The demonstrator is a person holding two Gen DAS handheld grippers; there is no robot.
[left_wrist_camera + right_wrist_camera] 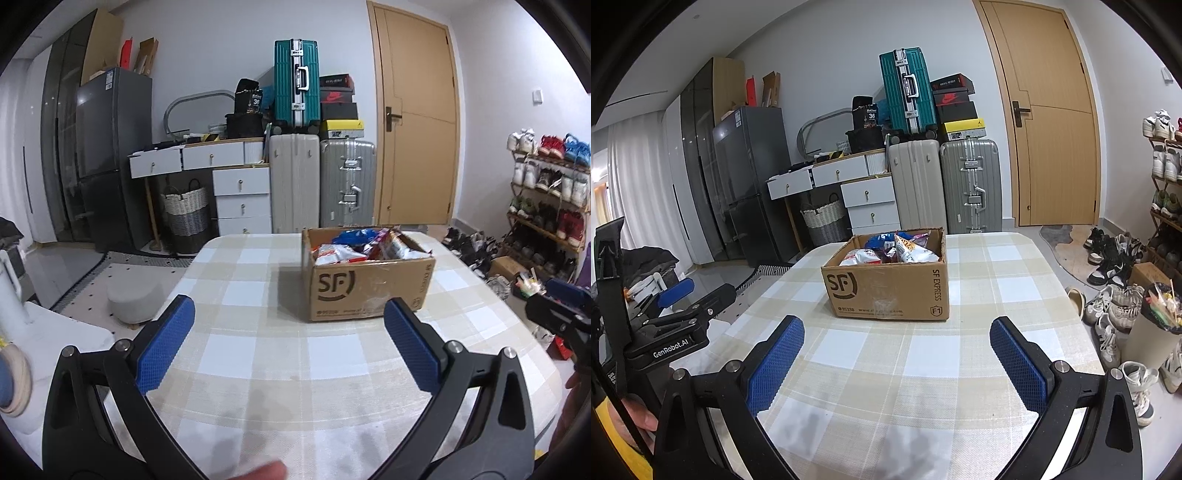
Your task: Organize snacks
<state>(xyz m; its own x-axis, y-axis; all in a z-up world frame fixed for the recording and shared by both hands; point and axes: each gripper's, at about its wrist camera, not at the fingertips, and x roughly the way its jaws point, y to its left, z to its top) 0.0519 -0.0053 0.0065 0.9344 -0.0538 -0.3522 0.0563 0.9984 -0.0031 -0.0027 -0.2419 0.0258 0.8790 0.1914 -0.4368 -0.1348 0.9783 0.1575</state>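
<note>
Fingers both pairs spread, empty; snack box well ahead on table.

Background: teal suitcase stacked on beige suitcase beside silver suitcase, shoeboxes, wooden door, dark fridge, white drawers, woven basket, shoe rack at right

Ahead of me an open brown cardboard box printed "SF" sits upright on the checked tabletop, crammed with crinkled snack bags.
</note>
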